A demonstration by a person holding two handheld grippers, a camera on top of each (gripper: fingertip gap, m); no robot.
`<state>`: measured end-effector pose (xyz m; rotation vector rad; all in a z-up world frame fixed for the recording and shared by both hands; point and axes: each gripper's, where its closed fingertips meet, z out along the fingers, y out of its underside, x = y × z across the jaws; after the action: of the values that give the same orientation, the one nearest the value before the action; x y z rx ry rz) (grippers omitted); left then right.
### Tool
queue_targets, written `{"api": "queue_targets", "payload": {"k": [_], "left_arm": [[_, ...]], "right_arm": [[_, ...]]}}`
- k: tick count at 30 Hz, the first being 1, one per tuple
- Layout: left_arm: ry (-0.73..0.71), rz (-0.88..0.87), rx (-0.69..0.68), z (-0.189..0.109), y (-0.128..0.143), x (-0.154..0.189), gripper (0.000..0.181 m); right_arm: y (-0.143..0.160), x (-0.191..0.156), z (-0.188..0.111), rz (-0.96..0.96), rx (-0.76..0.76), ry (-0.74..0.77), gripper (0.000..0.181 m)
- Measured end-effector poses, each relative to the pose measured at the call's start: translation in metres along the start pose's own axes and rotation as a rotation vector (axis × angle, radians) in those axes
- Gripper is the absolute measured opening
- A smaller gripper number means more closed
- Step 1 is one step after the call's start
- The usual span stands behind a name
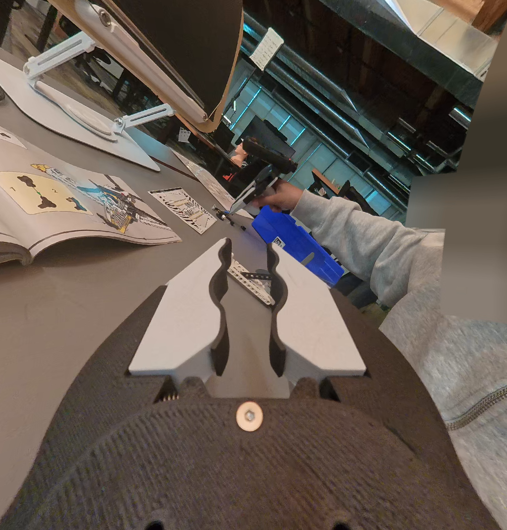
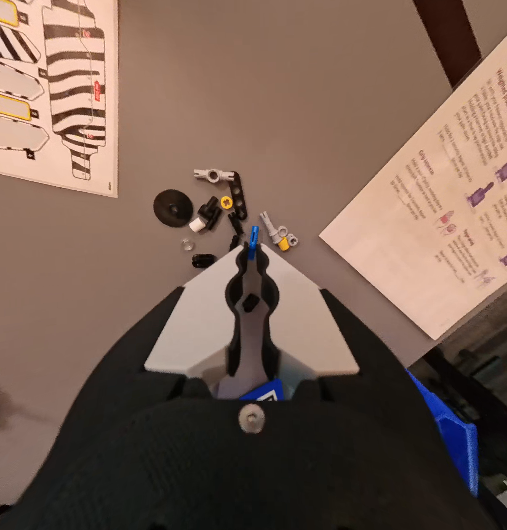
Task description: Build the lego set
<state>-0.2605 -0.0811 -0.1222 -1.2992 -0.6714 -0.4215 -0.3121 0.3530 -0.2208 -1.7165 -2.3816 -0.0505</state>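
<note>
My left gripper (image 1: 248, 246) is open and low over the grey table (image 1: 89, 301). A partly built assembly (image 1: 248, 279), a white holed beam with a black beam on it, lies on the table between its fingers. My right gripper (image 2: 251, 248) is shut on a small blue pin (image 2: 254, 233) at its fingertips, just above a scatter of loose parts. These include a black disc (image 2: 173, 208), a black holed beam (image 2: 238, 198), a yellow bush (image 2: 226, 202) and grey connectors (image 2: 214, 174). The right gripper also shows in the left wrist view (image 1: 235, 207), held by a hand.
An open instruction booklet (image 1: 74, 206) lies at the left, with a white monitor stand (image 1: 74, 114) behind it. A sticker sheet (image 2: 51, 86) lies left of the loose parts and a printed paper sheet (image 2: 433, 200) right of them. The table edge runs along the far right. The left gripper's tips are roughly 45 centimeters from the right gripper's. My right gripper is the nearer one to the black disc (image 2: 173, 208): about 5 centimeters, against 40 centimeters.
</note>
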Motion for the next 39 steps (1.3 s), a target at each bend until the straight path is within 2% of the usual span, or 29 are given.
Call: {"api": "queue_targets", "payload": {"k": [5,8,11,14,17,19,23,27,30,32,35,37,39], "left_arm": [[0.005,-0.008,0.005,-0.001,-0.001,0.0,0.022],[0.005,-0.007,0.005,-0.001,0.0,0.0,0.022],[-0.001,0.001,0.007,-0.001,-0.001,0.0,0.022],[-0.016,0.027,-0.008,0.0,0.001,0.0,0.022],[-0.034,0.065,-0.027,0.002,0.004,0.001,0.022],[-0.04,0.081,-0.04,0.003,0.006,0.002,0.022],[-0.052,0.12,-0.079,0.007,0.013,0.003,0.022],[-0.083,0.187,-0.119,0.011,0.019,0.004,0.021],[-0.111,0.246,-0.139,0.014,0.021,0.004,0.02],[-0.138,0.296,-0.159,0.018,0.023,0.002,0.02],[-0.184,0.38,-0.191,0.024,0.026,-0.001,0.018],[-0.202,0.414,-0.21,0.029,0.028,-0.003,0.016],[-0.199,0.415,-0.231,0.031,0.031,-0.004,0.015]], "right_arm": [[-0.005,-0.005,-0.007,0.002,0.021,-0.008,0.012],[-0.013,-0.009,-0.025,-0.002,0.081,0.0,0.01],[-0.032,-0.03,-0.075,-0.015,0.295,-0.019,0.009],[-0.032,-0.06,-0.15,-0.014,0.625,-0.011,0.012],[0.004,-0.096,-0.21,0.03,0.91,0.041,0.018],[0.038,-0.117,-0.23,0.075,1.028,0.107,0.021],[0.101,-0.148,-0.232,0.172,1.158,0.27,0.029],[0.14,-0.173,-0.208,0.26,1.214,0.306,0.033],[0.161,-0.179,-0.19,0.318,1.227,0.287,0.0],[0.179,-0.171,-0.186,0.309,1.181,0.365,0.0],[0.225,-0.143,-0.202,0.333,1.134,0.662,0.0],[0.242,-0.141,-0.2,0.348,1.165,0.679,0.0],[0.248,-0.141,-0.179,0.431,1.191,0.571,0.002]]}}
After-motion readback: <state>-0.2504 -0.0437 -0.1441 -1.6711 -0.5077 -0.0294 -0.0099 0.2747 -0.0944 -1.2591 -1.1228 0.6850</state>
